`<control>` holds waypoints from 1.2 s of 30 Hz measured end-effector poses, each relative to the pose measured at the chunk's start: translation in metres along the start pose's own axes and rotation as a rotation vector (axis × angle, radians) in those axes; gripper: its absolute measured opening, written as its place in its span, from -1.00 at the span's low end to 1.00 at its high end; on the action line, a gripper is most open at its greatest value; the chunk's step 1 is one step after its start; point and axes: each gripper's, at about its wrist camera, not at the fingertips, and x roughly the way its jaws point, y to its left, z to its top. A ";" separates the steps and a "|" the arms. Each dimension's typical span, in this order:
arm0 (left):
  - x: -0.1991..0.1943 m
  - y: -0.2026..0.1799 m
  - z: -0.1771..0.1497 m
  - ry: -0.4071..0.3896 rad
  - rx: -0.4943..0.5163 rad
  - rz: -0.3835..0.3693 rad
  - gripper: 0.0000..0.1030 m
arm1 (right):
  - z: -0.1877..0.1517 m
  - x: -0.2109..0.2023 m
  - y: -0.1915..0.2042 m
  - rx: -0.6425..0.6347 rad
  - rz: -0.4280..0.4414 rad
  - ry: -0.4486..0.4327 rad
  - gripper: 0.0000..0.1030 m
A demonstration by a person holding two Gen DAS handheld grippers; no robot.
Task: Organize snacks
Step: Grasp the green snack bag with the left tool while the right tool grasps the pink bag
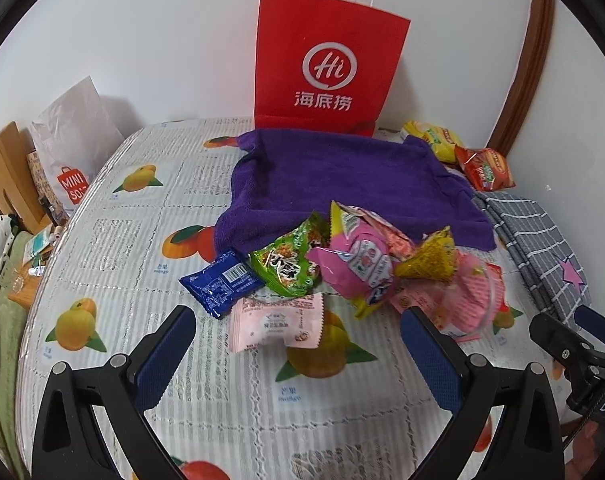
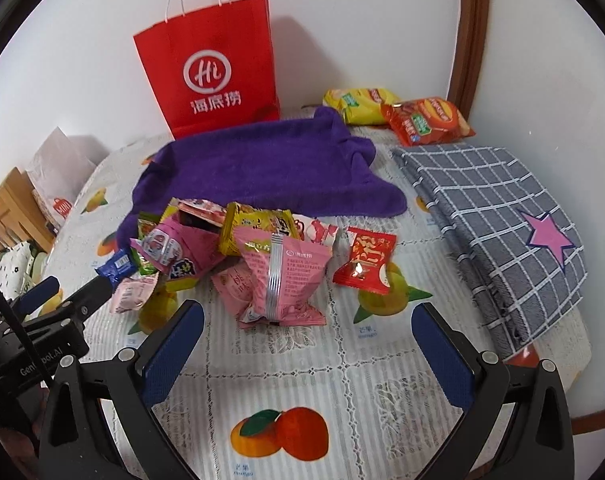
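We see the snacks lying in a loose pile (image 1: 342, 268) on the table (image 1: 122, 240), at the near edge of a purple towel (image 1: 342, 176). In the pile, a blue packet (image 1: 218, 282) sits at its left end, touching a green packet (image 1: 290, 264); a pale pink packet (image 1: 276, 322) lies just in front of them, and a pink pouch (image 1: 358, 264) leans against a yellow packet (image 1: 428, 260). From our right wrist view, a large pink packet (image 2: 282, 276) stands at the front of the heap, with a red packet (image 2: 364, 266) just beside it on the right, lying flat on the fruit-print tablecloth (image 2: 286, 380).

Our left gripper (image 1: 298, 322) hovers over the table just short of the pale pink packet, fingers spread wide and holding nothing. Our right gripper (image 2: 308, 318) is likewise spread apart and empty, near the large pink packet.

Behind the towel a red paper bag (image 1: 326, 68) stands upright against the wall. To its right, a yellow chip bag (image 2: 358, 106) and a red chip bag (image 2: 428, 120) lie touching each other, well apart from the pile. A folded grey checked cloth (image 2: 494, 216) with a pink star covers the table's right side.
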 end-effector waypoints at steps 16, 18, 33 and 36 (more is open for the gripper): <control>0.047 0.018 0.010 0.047 -0.014 -0.047 0.92 | 0.017 0.060 0.007 -0.006 -0.006 0.072 0.98; 0.053 0.020 0.009 0.058 -0.015 -0.043 0.91 | 0.017 0.065 0.008 -0.009 -0.010 0.079 0.98; 0.074 0.049 -0.001 0.099 -0.114 -0.124 0.50 | 0.014 0.089 0.002 0.013 0.016 0.103 0.98; 0.075 0.048 0.003 0.089 -0.111 -0.115 0.50 | 0.015 0.091 -0.003 0.022 0.024 0.101 0.98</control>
